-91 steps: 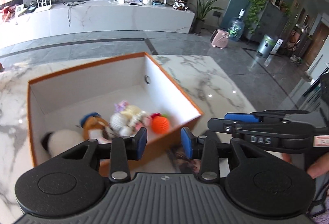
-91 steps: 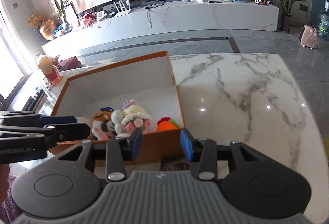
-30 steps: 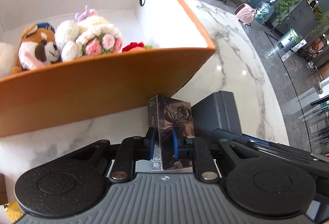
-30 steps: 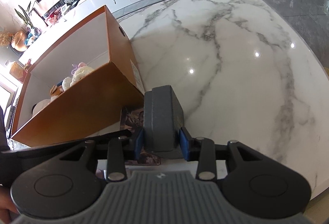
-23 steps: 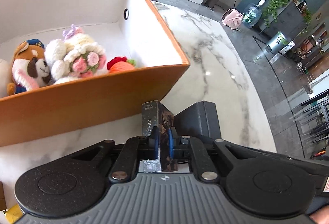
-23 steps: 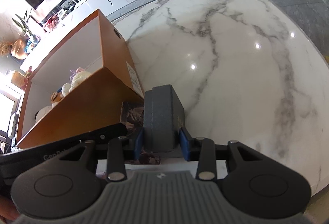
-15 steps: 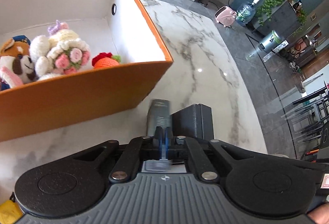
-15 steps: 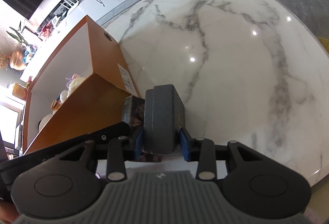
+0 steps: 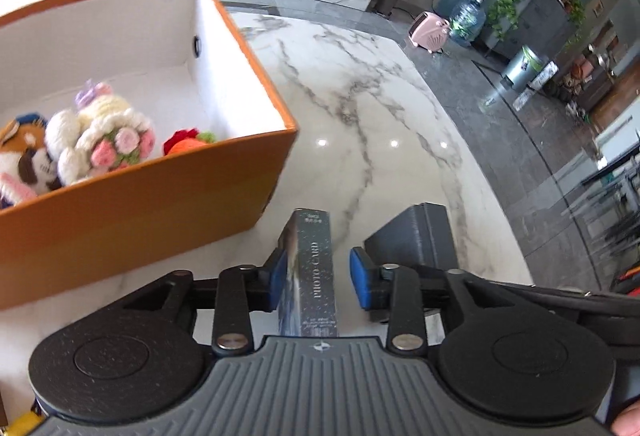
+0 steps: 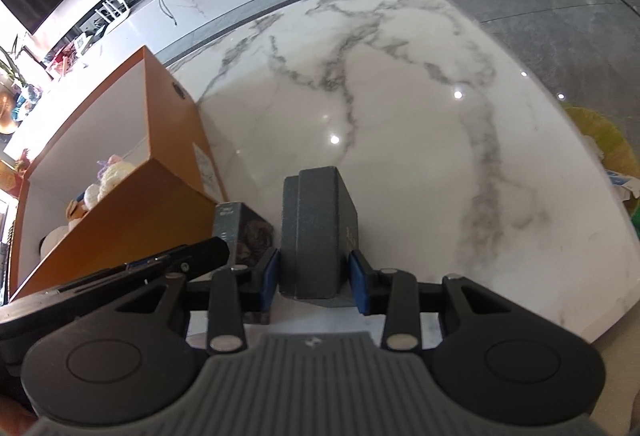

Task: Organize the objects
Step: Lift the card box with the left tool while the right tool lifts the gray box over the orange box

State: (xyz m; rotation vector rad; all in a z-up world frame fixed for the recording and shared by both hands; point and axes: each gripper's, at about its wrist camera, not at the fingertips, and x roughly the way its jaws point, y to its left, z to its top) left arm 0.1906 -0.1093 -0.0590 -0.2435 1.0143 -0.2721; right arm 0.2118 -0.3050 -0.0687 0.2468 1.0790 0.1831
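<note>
- Currently, your left hand-held gripper [image 9: 318, 278] stands wide. Half a second ago its pads were pinched almost together on the photo card box [image 9: 312, 236]; they have now spread apart.
- Note the contact: the left pad [image 9: 277, 278] is at or just beside the box's side face, and the right pad [image 9: 359, 282] is clearly apart from it. The box is between the fingers but not clamped.
- Note the pose: the photo card box now shows you its narrow lettered edge, whereas a second ago it showed its printed broad face. It stands on the counter [image 9: 360, 108] just outside the near corner of the orange box [image 9: 140, 204]. Contact at its base is hidden, so you cannot confirm how firmly it rests.
- Check your right hand-held gripper [image 10: 314, 278]: it remains closed on the dark grey case [image 10: 316, 220], pads pressed to both sides, as in the previous views. The case sits just beside the photo card box.
- Read this as a release or regrasp, not a placement. The plush toys [image 9: 104, 140] are inside the orange box; both of your items are still outside it.
- Expect to re-close on the photo card box before you lift. The narrow edge gives it a small footprint, so a nudge from either pad could tip it.
</note>
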